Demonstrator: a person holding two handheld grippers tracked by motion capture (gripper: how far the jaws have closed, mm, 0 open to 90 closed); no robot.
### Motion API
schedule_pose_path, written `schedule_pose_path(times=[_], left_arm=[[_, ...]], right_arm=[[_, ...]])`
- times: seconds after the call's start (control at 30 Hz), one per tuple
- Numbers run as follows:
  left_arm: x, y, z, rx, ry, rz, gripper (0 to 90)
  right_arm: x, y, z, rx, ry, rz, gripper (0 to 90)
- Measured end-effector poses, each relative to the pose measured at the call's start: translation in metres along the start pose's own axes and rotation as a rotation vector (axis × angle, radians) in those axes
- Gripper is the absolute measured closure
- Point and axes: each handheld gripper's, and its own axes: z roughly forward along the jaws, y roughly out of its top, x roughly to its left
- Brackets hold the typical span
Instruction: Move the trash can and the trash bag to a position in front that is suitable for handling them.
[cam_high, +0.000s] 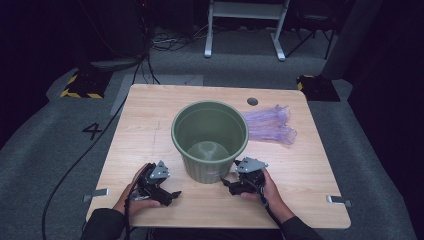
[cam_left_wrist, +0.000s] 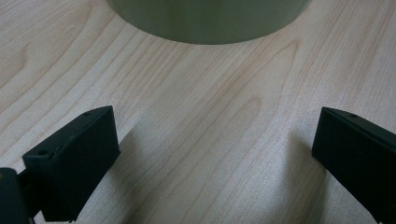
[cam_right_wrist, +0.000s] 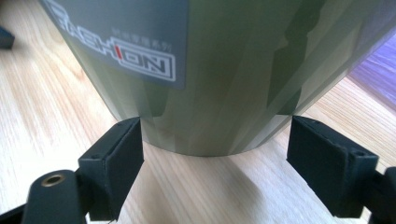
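Observation:
A green plastic bucket (cam_high: 210, 140) stands upright and empty in the middle of the wooden table (cam_high: 150, 120). My left gripper (cam_high: 172, 194) rests on the table at the bucket's front left, held by a hand. Its jaws are open over bare wood, with the bucket's foot (cam_left_wrist: 210, 23) a little ahead of my left gripper (cam_left_wrist: 214, 121). My right gripper (cam_high: 227, 182) lies at the bucket's front right and points at its base. In the right gripper view my right gripper (cam_right_wrist: 215, 126) is open, its jaws framing the bucket's lower wall (cam_right_wrist: 224, 84); contact cannot be told.
A heap of thin purple plastic bags (cam_high: 270, 125) lies right of the bucket, its edge (cam_right_wrist: 378, 60) also seen past the bucket. A round cable hole (cam_high: 252, 101) is near the table's far edge. Metal brackets (cam_high: 339, 201) stick out at the near corners.

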Motion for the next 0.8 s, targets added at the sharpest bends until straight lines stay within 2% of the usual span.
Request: schedule_pose_path(times=[0.2,0.33,0.43,0.5,0.57,0.6,0.67,0.77,0.8], left_arm=[[0.0,0.0,0.0,0.0,0.0,0.0,0.3],[0.0,0.0,0.0,-0.002,0.0,-0.002,0.3],[0.0,-0.001,-0.001,-0.003,0.003,-0.003,0.3],[0.0,-0.001,-0.001,-0.005,0.003,-0.005,0.3],[0.0,-0.002,-0.001,-0.004,0.003,-0.004,0.3],[0.0,-0.002,-0.001,-0.003,0.004,-0.004,0.3],[0.0,-0.002,-0.002,-0.002,0.003,-0.005,0.3],[0.0,-0.002,-0.002,-0.002,0.004,-0.005,0.3],[0.0,-0.002,-0.002,-0.002,0.003,-0.005,0.3]], right_arm=[[-0.001,0.005,0.006,-0.009,0.015,0.009,20.1],[-0.002,0.008,0.008,-0.015,0.019,-0.003,20.8],[-0.008,0.005,0.0,-0.027,0.034,-0.016,21.2],[-0.01,0.004,-0.003,-0.027,0.027,-0.016,20.8],[-0.018,0.001,-0.011,-0.042,0.021,-0.002,20.1],[-0.022,0.0,-0.014,-0.044,0.016,0.001,19.5],[-0.037,-0.007,-0.027,-0.059,-0.029,0.027,18.7],[-0.05,-0.013,-0.036,-0.055,-0.082,0.041,18.7],[-0.05,-0.013,-0.036,-0.055,-0.082,0.041,18.7]])
